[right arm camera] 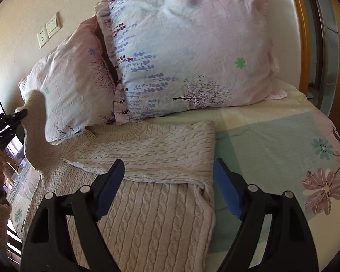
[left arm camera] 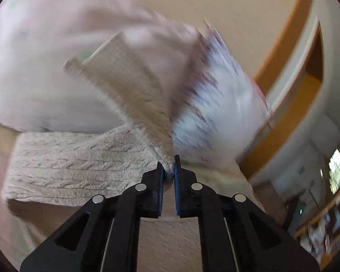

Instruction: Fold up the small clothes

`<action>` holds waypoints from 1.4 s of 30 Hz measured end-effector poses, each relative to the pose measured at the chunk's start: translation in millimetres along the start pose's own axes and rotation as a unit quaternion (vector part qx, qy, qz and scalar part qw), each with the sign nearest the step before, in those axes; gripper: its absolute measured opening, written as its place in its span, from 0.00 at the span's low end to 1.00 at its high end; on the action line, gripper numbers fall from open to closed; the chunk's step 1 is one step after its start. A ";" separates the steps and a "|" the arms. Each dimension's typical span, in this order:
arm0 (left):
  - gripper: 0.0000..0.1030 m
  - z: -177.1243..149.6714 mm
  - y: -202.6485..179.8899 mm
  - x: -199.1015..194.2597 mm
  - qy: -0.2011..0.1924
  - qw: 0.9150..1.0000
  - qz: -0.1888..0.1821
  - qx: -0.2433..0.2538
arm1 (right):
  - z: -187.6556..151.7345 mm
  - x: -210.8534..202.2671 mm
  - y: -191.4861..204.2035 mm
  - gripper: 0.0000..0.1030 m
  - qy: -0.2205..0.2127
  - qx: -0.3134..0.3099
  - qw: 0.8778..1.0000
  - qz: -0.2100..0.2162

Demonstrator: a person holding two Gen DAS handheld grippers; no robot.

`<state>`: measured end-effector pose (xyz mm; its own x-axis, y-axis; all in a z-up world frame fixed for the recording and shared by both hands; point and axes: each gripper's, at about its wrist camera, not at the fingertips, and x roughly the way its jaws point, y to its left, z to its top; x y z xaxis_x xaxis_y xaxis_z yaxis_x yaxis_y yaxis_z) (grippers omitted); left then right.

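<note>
A beige cable-knit sweater [right arm camera: 151, 195] lies on the bed, its right sleeve folded across the chest. My left gripper [left arm camera: 169, 167] is shut on the sweater's left sleeve [left arm camera: 129, 90] near the cuff and holds it lifted off the bed; the view is blurred. In the right wrist view the left gripper [right arm camera: 20, 114] shows at the far left with the raised sleeve [right arm camera: 37, 131] hanging from it. My right gripper [right arm camera: 168, 181] is open and empty, hovering just above the sweater's body.
Two floral pillows [right arm camera: 188, 52] lean against the wall behind the sweater. The patterned bedsheet [right arm camera: 283, 149] extends to the right. A wooden door frame [right arm camera: 302, 34] stands at the far right. Wall switches [right arm camera: 48, 30] are at the upper left.
</note>
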<state>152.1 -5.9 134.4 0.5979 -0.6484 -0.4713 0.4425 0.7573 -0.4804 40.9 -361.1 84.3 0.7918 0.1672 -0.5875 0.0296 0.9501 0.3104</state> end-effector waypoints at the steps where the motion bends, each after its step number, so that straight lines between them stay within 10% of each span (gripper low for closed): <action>1: 0.34 -10.8 -22.3 37.5 0.055 0.998 0.005 0.034 | -2.7 0.6 -5.0 0.78 0.006 0.011 1.000 0.003; 2: 0.48 -25.0 -40.6 69.6 0.102 0.992 0.030 0.072 | -5.7 -0.1 -10.0 0.78 0.014 0.021 1.000 0.003; 5: 0.48 -56.7 -50.4 84.4 0.136 0.980 0.075 0.122 | -17.1 -14.0 -21.1 0.78 0.030 0.026 0.999 0.008; 9: 0.67 -73.2 -15.0 2.3 0.105 0.987 0.087 0.085 | -42.1 -33.7 -37.4 0.78 0.071 0.034 0.996 0.039; 14: 0.67 -111.7 41.6 -103.9 0.087 0.982 0.167 0.018 | -86.7 -48.6 -56.0 0.56 0.125 0.122 0.977 0.124; 20: 0.62 -181.8 85.8 -153.0 0.116 0.977 0.141 -0.107 | -123.4 -67.5 -46.0 0.43 0.149 0.126 0.974 0.118; 29: 0.36 -229.3 54.8 -172.6 0.094 0.983 0.065 -0.144 | -153.4 -82.9 -15.1 0.09 0.187 0.119 0.954 0.203; 35: 0.13 -217.4 52.5 -164.8 0.098 0.983 0.033 -0.151 | -114.9 -99.8 -8.2 0.07 0.107 0.108 0.960 0.235; 42: 0.08 -86.3 66.8 -132.4 -0.007 0.993 0.061 -0.102 | 4.3 -55.0 -3.2 0.07 -0.017 0.111 0.968 0.226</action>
<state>44.8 123.7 100.8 0.6485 -0.5511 -0.5251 0.2233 0.7972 -0.5609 -0.2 -374.5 118.9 0.7739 0.5398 -0.3313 -0.1962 0.7017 0.6849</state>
